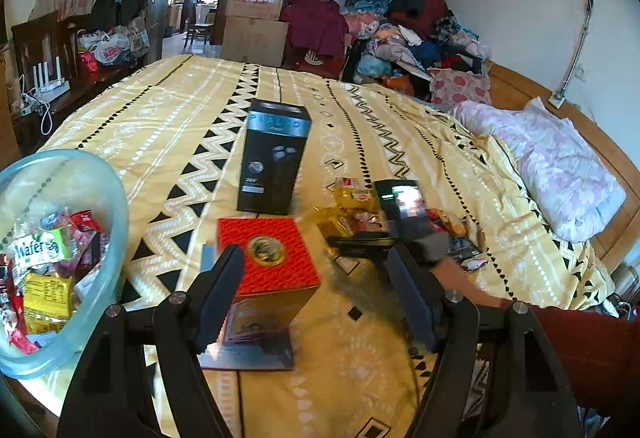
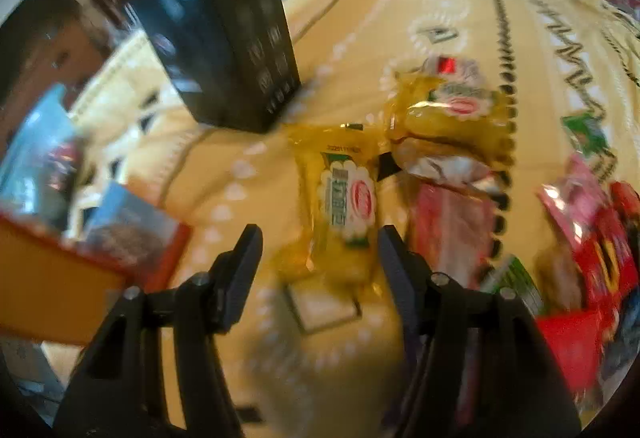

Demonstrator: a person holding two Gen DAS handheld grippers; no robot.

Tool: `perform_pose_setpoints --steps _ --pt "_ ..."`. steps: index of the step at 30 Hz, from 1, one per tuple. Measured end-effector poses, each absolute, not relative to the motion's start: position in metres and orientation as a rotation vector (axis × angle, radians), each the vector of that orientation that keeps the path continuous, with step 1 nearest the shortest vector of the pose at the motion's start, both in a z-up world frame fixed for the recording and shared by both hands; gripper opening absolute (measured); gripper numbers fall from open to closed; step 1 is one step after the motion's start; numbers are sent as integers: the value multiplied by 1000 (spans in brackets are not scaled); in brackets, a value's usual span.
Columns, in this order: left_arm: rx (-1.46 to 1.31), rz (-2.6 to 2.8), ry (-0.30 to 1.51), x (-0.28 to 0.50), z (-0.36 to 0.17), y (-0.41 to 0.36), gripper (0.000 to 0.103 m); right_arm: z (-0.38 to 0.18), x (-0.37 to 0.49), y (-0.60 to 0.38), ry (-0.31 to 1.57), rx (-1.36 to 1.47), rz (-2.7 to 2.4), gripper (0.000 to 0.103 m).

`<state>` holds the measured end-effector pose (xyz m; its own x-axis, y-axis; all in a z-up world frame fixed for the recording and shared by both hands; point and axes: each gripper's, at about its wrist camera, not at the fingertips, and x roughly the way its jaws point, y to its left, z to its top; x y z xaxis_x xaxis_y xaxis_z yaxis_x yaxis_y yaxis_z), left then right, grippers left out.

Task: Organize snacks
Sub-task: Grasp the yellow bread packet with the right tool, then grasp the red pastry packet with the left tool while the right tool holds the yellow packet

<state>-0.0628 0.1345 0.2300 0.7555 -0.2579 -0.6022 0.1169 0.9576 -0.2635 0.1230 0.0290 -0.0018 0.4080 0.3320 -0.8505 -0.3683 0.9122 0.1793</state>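
A clear glass bowl [image 1: 100, 197] holding several wrapped snacks sits at the left of the bed. A pile of loose snack packets [image 1: 356, 205] lies at the middle right. My left gripper [image 1: 316, 294] is open and empty, above a red box [image 1: 268, 254]. My right gripper [image 2: 320, 258] is open, its fingers on either side of a yellow snack packet [image 2: 340, 205] without gripping it. A second yellow packet [image 2: 448, 109] and pink and red packets [image 2: 592, 230] lie beyond and to the right. The right gripper also shows in the left wrist view [image 1: 400, 213], over the pile.
A tall black box [image 1: 276, 153] stands upright on the patterned yellow bedspread [image 1: 160, 109], just behind the red box and left of the snacks. A pink quilt [image 1: 560, 165] lies at the right. Clothes and cardboard boxes are stacked beyond the bed.
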Motion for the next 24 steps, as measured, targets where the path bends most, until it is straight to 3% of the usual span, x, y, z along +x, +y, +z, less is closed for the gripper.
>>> perform_pose_setpoints --steps 3,5,13,19,24 --pt "-207 -219 698 -58 228 120 75 -13 129 33 1078 -62 438 57" --pt "-194 -235 710 -55 224 106 75 -9 123 26 1066 -32 446 41" --pt "-150 -379 770 -43 203 32 75 80 -3 -81 782 221 504 41" --pt "-228 -395 879 16 143 -1 75 46 -76 -199 890 245 188 41" --pt "-279 -300 981 91 89 -10 74 21 -112 -241 965 186 82 42"
